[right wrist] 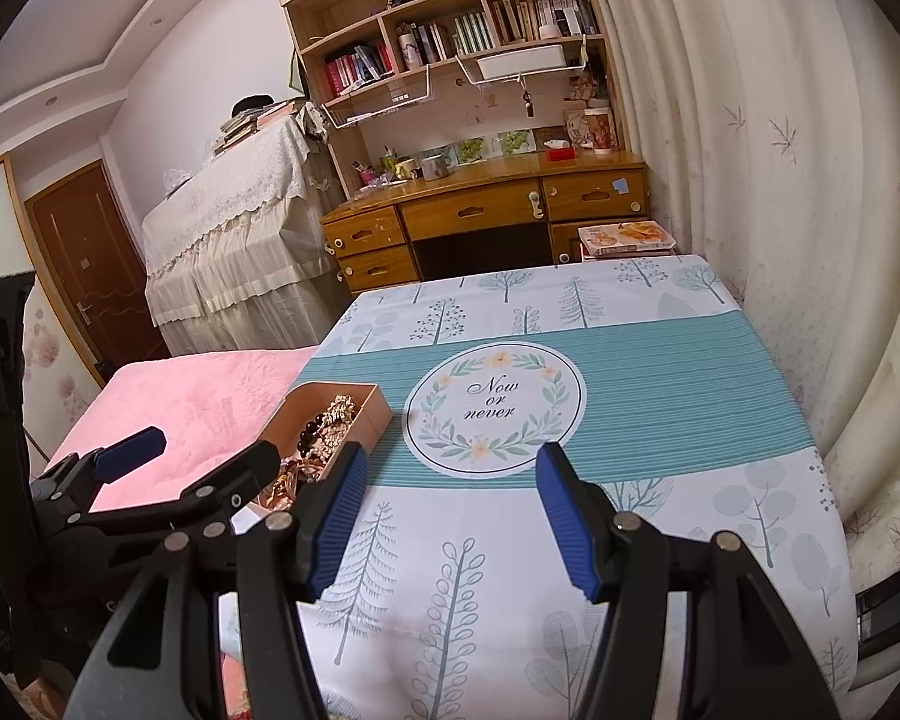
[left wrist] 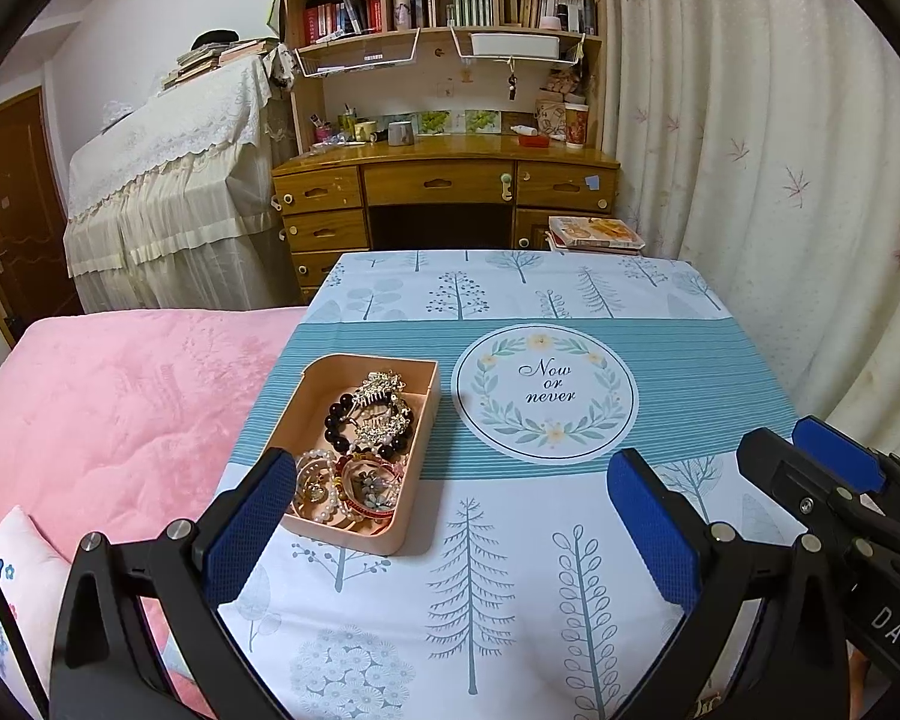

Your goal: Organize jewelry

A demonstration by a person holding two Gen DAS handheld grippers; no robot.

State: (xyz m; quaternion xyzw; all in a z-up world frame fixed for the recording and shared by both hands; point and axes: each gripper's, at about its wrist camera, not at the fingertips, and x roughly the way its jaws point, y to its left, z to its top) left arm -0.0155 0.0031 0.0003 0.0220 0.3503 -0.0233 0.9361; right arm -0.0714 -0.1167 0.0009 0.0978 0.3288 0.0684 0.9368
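Here, tray: pink tray [left wrist: 363,450] on the surface [left wrist: 570,540], heaped with jewelry [left wrist: 363,450].
Left hand-held gripper [left wrist: 450,516]: spread, empty.
Right hand-held gripper [right wrist: 450,516]: spread, empty.

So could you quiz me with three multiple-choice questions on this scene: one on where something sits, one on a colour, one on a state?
1. Where does the pink plastic jewelry tray sit on the tree-print tablecloth?
A. left of the round "Now or never" wreath print
B. on top of it
C. at the far edge

2. What colour are the gripping pads?
A. red
B. blue
C. yellow

3. The left hand-held gripper and right hand-held gripper are:
A. both shut on beads
B. one open, one shut
C. both open, empty

Answers: 1 A, the tray lies beside the print; 2 B, the pads are blue; 3 C, wide gaps, nothing between.
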